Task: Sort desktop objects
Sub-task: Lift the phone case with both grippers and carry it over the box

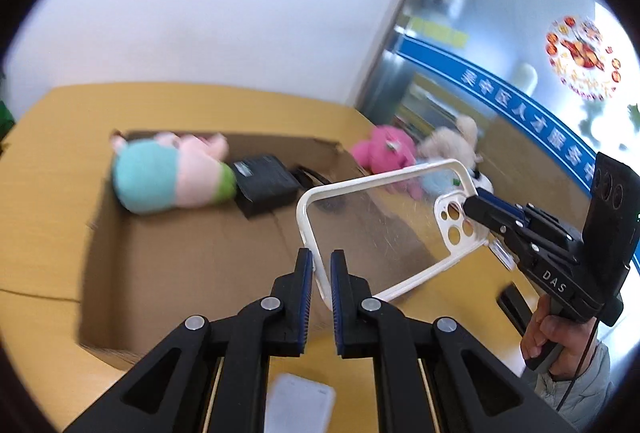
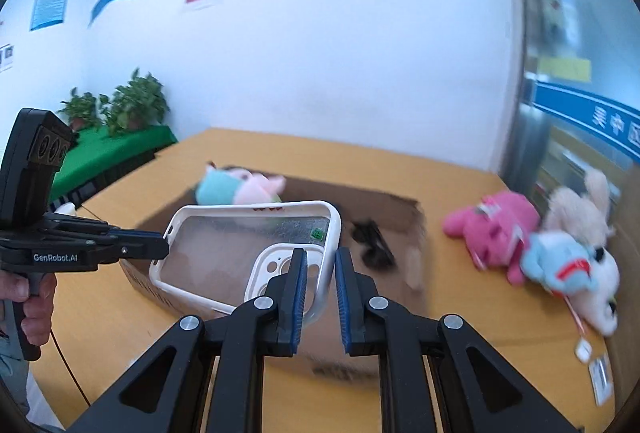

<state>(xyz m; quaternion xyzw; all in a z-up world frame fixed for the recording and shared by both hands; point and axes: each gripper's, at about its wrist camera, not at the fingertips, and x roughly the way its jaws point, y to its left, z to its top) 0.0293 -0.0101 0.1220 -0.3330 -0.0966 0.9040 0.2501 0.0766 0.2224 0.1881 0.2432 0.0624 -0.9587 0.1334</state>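
1. Two grippers share one clear phone case [image 1: 380, 217] with a white rim; it hangs in the air between them, above the open cardboard box [image 1: 180, 253].
2. Left gripper [image 1: 320, 273]: its jaws are clenched on the rim at the case's plain end; the rim runs up between the two blue pads.
3. Right gripper [image 2: 320, 273]: its jaws are clamped on the rim at the camera-cutout end; the cutout panel sits just left of its jaws.
4. Beyond and left of the left jaws, inside the box, lies a teal-and-pink plush [image 1: 160, 177]; a black pack [image 1: 264, 181] touches its near end, straight ahead of those jaws.
5. Just ahead and right of the right jaws, a small black item [image 2: 372, 245] lies in the box; it is too blurred to name.
6. Well right of the right jaws, outside the box on the yellow bench [image 2: 460, 333], a pink plush [image 2: 492, 225], a beige plush [image 2: 576, 205] and a blue-and-white plush [image 2: 560, 261] lie pressed together.
7. Below the left jaws, a pale flat object [image 1: 300, 405] lies on the bench.
8. One hand [image 1: 552, 333] grips the right gripper's handle.
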